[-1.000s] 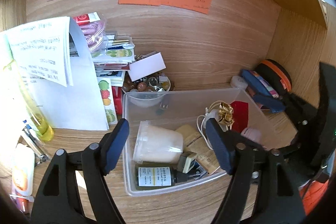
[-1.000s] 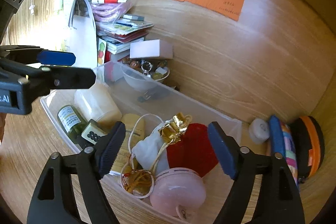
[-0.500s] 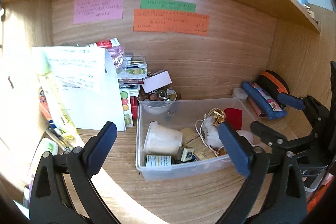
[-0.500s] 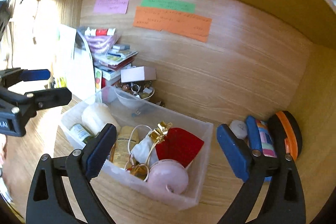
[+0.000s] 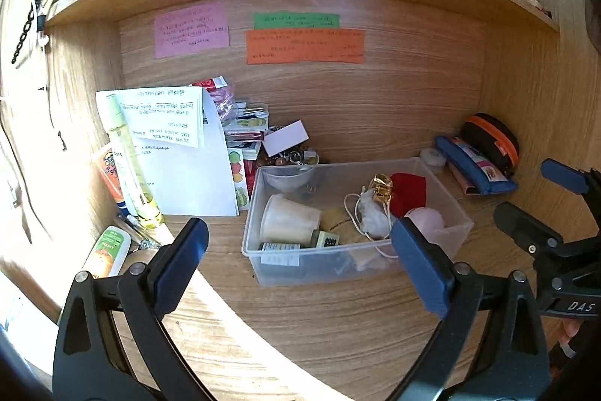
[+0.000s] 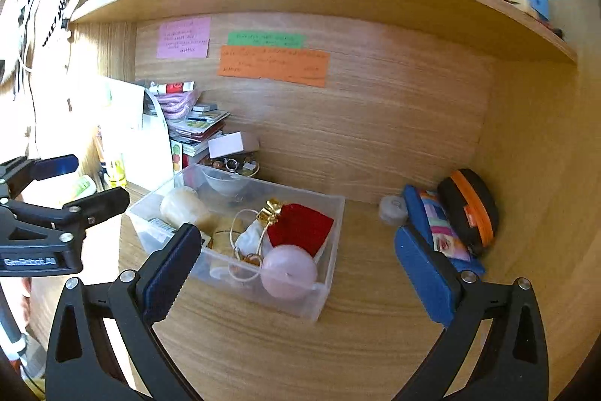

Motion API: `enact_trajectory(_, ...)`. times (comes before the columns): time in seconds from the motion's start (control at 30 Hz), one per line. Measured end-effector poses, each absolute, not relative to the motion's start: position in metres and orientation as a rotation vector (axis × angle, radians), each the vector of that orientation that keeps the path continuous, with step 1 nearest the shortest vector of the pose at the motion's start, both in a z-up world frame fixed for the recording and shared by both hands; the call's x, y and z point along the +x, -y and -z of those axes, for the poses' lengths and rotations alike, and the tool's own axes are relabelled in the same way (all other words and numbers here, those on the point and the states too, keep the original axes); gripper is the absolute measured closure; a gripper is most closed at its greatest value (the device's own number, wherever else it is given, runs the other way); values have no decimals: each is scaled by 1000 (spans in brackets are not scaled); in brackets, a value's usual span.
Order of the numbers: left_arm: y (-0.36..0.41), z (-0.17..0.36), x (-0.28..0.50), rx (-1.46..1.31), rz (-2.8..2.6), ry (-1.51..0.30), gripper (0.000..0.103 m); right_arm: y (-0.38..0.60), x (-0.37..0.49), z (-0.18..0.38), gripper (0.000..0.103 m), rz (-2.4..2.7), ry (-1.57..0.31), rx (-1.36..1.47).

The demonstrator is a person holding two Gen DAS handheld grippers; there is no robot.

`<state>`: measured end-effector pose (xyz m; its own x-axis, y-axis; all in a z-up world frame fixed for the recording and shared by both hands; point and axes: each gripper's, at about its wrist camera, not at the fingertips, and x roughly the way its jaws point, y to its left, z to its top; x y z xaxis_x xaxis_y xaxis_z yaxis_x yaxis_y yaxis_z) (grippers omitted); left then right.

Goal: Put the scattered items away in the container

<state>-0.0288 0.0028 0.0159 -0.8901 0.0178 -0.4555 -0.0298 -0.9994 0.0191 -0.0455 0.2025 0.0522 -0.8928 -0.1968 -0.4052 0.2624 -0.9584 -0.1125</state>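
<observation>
Now both claws sit farther back from the container, empty.

Black-armed tongs with blue pads (silver screws, white lettering)

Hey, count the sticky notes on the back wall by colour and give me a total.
pink note: 1
green note: 1
orange note: 1
Total: 3

clear bin; red pouch; pink ball.
</observation>
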Motion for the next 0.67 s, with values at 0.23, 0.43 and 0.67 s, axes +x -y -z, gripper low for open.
enact_trajectory(0.23, -5, -9, -25, -762, -3019, -10, 4, -205, -39, -44, 0, 2843, -234, 620)
enact_trajectory(0.43, -9, -4, -31, -769, -2986, -25, 4, -202, -47, -35, 0, 2823, -244, 661)
enact_trajectory(0.67, -13, -5, -39, -762, -2981, -23, 4, -202, -57, -31, 0, 2811, -232, 682)
